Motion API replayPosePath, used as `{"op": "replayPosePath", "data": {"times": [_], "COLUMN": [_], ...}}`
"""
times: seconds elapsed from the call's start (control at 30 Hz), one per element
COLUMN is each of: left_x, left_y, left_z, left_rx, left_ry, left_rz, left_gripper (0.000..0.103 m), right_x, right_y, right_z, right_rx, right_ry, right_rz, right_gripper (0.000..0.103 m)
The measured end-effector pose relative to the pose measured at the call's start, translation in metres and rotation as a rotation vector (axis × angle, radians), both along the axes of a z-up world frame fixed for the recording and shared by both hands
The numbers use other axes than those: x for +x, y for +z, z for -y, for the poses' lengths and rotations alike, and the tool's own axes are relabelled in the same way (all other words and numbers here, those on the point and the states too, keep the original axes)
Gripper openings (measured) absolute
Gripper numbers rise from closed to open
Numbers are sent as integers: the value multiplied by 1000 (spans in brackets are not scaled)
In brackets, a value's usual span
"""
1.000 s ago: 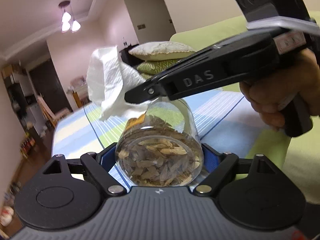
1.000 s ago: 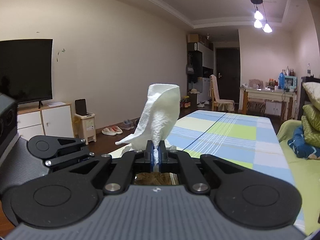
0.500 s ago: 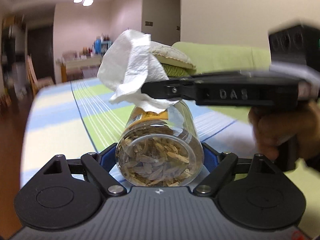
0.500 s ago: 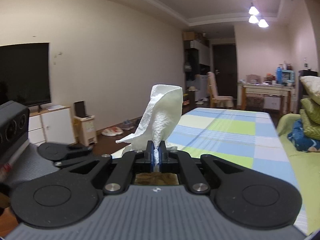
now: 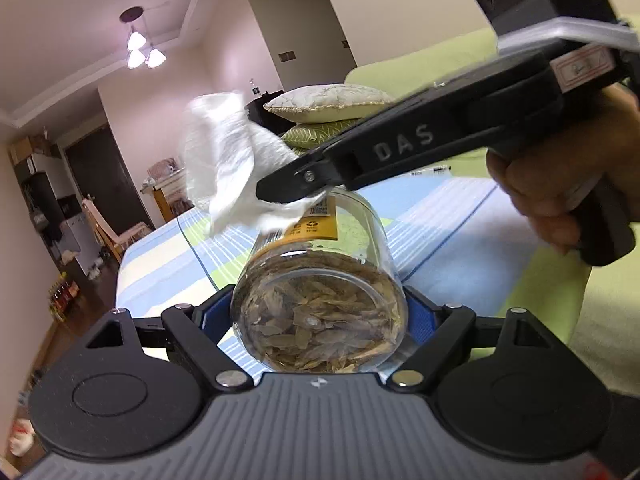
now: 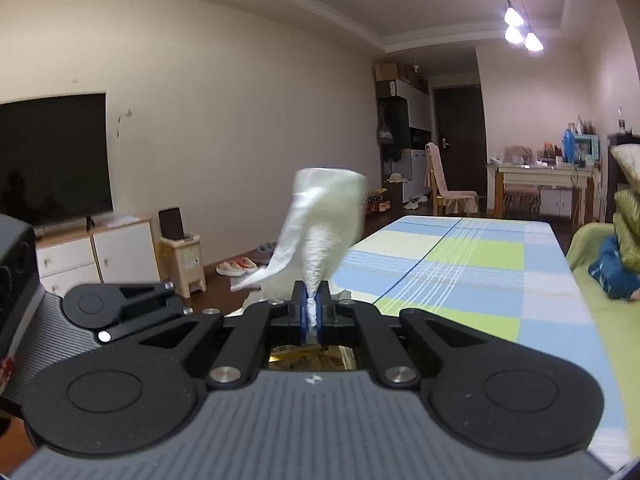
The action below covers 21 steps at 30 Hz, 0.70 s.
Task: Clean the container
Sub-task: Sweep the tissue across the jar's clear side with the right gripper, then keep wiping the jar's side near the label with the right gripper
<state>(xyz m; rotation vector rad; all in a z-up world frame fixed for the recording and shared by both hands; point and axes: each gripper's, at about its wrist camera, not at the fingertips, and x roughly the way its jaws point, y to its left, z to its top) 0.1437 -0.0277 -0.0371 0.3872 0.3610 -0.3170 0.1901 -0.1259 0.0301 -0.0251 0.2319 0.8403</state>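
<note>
A clear jar (image 5: pixel 320 312) with dried leaves inside and a yellow label lies on its side between the blue pads of my left gripper (image 5: pixel 318 308), base toward the camera. The pads press its sides while the jaws are opening slightly. My right gripper (image 5: pixel 272 192) reaches in from the right, held by a hand (image 5: pixel 560 192), and is shut on a white tissue (image 5: pixel 224 160). The tissue is blurred and rests on the jar's upper far side by the label. In the right wrist view the right gripper (image 6: pixel 314 308) pinches the tissue (image 6: pixel 320 220), with the jar (image 6: pixel 308 360) just below it.
A table with a blue, green and cream checked cloth (image 6: pixel 460 272) runs away under both grippers. A green sofa (image 5: pixel 420 68) with cushions (image 5: pixel 332 98) stands on its right side. A TV (image 6: pixel 52 160), a white cabinet (image 6: pixel 80 256) and a bin (image 6: pixel 182 256) line the left wall.
The tissue has shifted over the jar's top and is blurred now, with more of the yellow label showing. The left wrist view swung level half a second ago and has tilted back.
</note>
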Motion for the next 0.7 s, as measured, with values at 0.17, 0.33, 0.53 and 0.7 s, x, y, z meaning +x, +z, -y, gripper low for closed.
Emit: {"op": "replayPosePath", "data": {"times": [0.17,0.33,0.53,0.7], "left_x": [1,5,18,32], "left_y": [8,11,7,8], "left_z": [-24,-32,-35,-58], "left_rx": [-135,-125,-127,-119], "left_ry": [-1,-5,-10,-16], "left_rz": [-58,-51,-59,-58], "left_gripper": [87,86,86,86], "right_x": [0,-2,-12,-34], "right_y": [-1,0,1,1], "right_z": [1,-1,-4,-11], "right_rx": [7,5,17,3], "right_ry": [-11,-22,-18,81], "right_rz": [-1,-1,-16,-3], "right_gripper": [2,2,2,2]}}
